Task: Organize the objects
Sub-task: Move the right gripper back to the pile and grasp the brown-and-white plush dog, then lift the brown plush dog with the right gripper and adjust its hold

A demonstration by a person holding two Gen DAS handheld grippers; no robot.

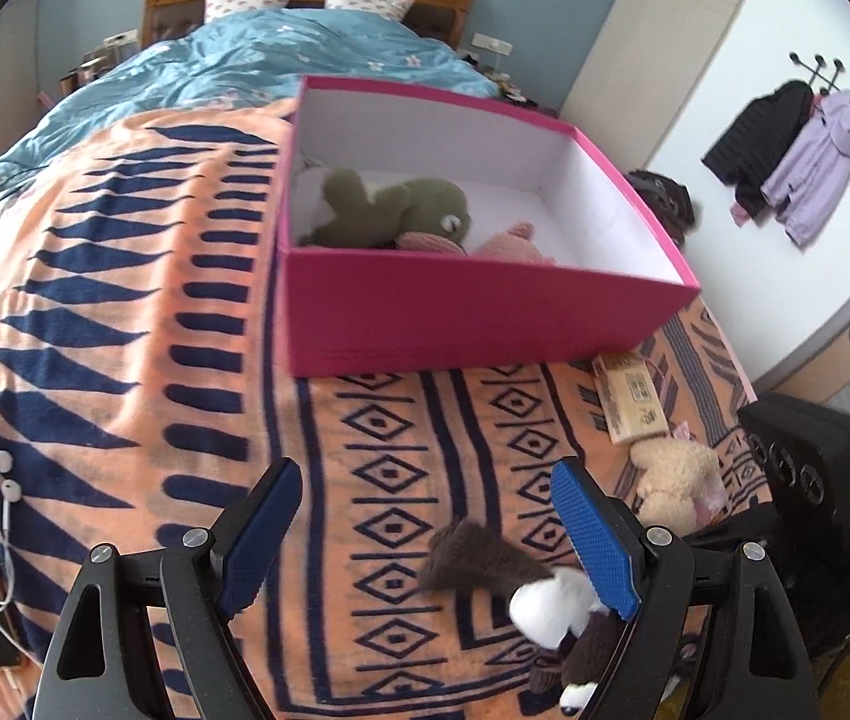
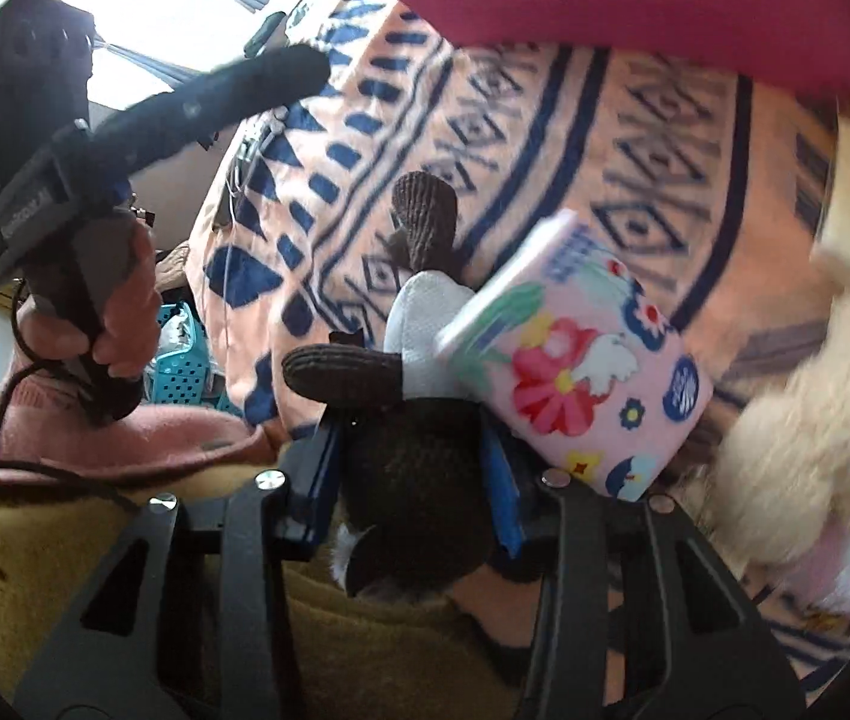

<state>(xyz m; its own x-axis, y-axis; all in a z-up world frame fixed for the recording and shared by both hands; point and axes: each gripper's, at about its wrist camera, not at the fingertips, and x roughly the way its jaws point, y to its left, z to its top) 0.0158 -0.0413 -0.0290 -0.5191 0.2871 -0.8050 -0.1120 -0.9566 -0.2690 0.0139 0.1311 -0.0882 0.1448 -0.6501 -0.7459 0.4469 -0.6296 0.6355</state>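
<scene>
A brown and white plush toy (image 1: 485,558) lies on the orange patterned blanket (image 1: 125,324), just inside my left gripper's right finger. My left gripper (image 1: 425,474) is open, with only blanket between its blue pads. In the right wrist view, the same plush toy (image 2: 413,480) fills the gap between the blue pads, and my right gripper (image 2: 413,450) is shut on its dark body. Behind, the pink box (image 1: 473,318) holds a green plush frog (image 1: 419,204) and a pink plush (image 1: 515,243). A pink floral tissue pack (image 2: 581,384) leans against the right finger.
A cream teddy (image 1: 671,474) and a tan carton (image 1: 632,396) lie right of the box. White earphones (image 1: 2,480) rest at the blanket's left edge. A black device (image 1: 809,456) stands off the bed's right corner. A hand (image 2: 95,312) grips the left gripper's handle.
</scene>
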